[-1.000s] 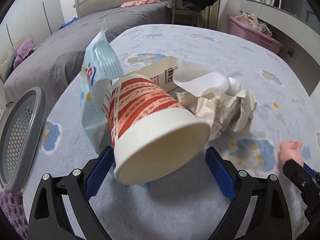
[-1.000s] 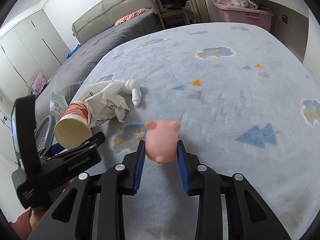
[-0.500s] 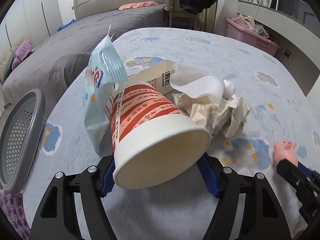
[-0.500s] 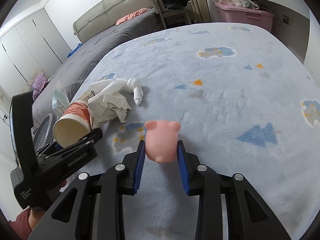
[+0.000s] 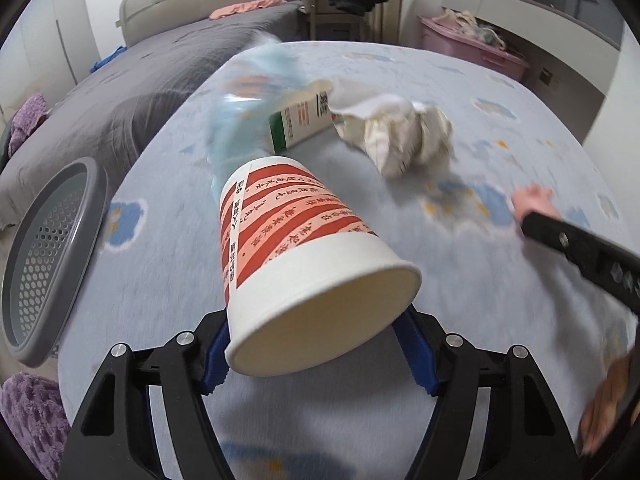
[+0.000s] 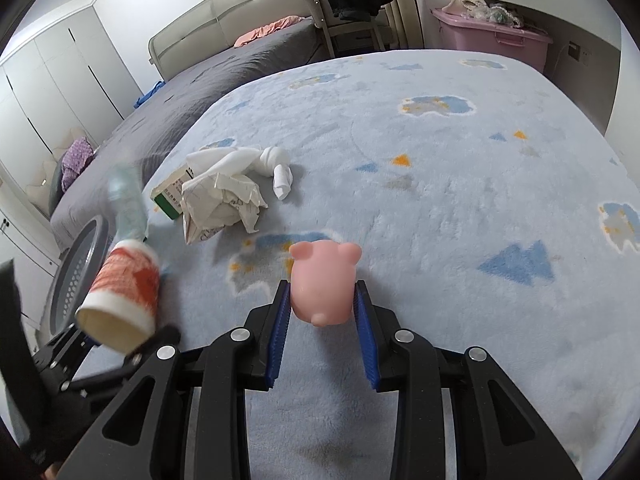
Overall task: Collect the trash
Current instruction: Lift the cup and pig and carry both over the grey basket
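A red-striped white paper cup (image 5: 304, 256) lies on its side between the blue pads of my left gripper (image 5: 316, 350), which is shut on it near the rim and holds it off the blue blanket. Behind it are a blurred light-blue wrapper (image 5: 256, 92), a green-and-white carton (image 5: 300, 120) and crumpled paper (image 5: 404, 136). My right gripper (image 6: 322, 308) is shut on a pink pig toy (image 6: 324, 284) just above the blanket. In the right wrist view the cup (image 6: 124, 292) sits at the left, next to the grey basket (image 6: 76, 264).
The grey perforated basket (image 5: 48, 260) stands off the bed's left edge. A twisted white tissue (image 6: 256, 164) lies beside the crumpled paper (image 6: 220, 204). A grey bed, a chair and a pink storage bin (image 6: 496, 36) stand beyond the blanket.
My left gripper closed on the paper cup and drew it back from the pile, towards the basket. The blue wrapper, which leaned on the cup, now blurs. The right gripper kept still with the pig.
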Available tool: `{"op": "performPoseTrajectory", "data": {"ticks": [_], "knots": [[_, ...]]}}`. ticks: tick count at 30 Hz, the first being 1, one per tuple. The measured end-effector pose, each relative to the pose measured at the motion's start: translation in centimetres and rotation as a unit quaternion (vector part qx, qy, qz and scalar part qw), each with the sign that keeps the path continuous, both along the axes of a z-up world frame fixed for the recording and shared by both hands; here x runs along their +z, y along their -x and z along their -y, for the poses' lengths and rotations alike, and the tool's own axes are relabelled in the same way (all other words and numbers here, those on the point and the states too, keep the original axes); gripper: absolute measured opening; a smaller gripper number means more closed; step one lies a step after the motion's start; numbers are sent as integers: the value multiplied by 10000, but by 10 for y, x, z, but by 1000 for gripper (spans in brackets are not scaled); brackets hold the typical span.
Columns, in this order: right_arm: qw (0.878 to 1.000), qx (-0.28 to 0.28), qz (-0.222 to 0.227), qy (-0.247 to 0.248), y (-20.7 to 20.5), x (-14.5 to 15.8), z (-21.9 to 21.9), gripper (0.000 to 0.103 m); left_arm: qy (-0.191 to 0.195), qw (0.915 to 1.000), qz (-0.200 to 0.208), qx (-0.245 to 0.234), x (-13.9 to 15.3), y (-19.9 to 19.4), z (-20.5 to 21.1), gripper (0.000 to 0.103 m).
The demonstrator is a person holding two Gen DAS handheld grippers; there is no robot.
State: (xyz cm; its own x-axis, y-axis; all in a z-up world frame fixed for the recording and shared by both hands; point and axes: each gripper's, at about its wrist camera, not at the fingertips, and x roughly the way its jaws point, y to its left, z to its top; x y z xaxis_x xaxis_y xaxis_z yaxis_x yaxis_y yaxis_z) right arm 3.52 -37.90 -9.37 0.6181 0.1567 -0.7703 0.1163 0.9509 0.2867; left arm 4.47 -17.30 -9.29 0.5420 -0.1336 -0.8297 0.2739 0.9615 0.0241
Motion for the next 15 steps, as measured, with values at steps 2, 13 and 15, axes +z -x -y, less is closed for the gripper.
{"op": "performPoseTrajectory", "data": {"ticks": [2, 13, 15], "knots": [[10000, 20, 10, 28, 3, 1, -5, 31, 12, 10000, 22, -86, 2, 10, -6, 69], [9999, 81, -48, 41, 30, 0, -48, 31, 205, 9990, 274, -281, 23, 38, -47, 67], [9999, 122, -62, 84, 33, -1, -57, 31, 231, 9990, 276, -262, 22, 39, -56, 67]]}}
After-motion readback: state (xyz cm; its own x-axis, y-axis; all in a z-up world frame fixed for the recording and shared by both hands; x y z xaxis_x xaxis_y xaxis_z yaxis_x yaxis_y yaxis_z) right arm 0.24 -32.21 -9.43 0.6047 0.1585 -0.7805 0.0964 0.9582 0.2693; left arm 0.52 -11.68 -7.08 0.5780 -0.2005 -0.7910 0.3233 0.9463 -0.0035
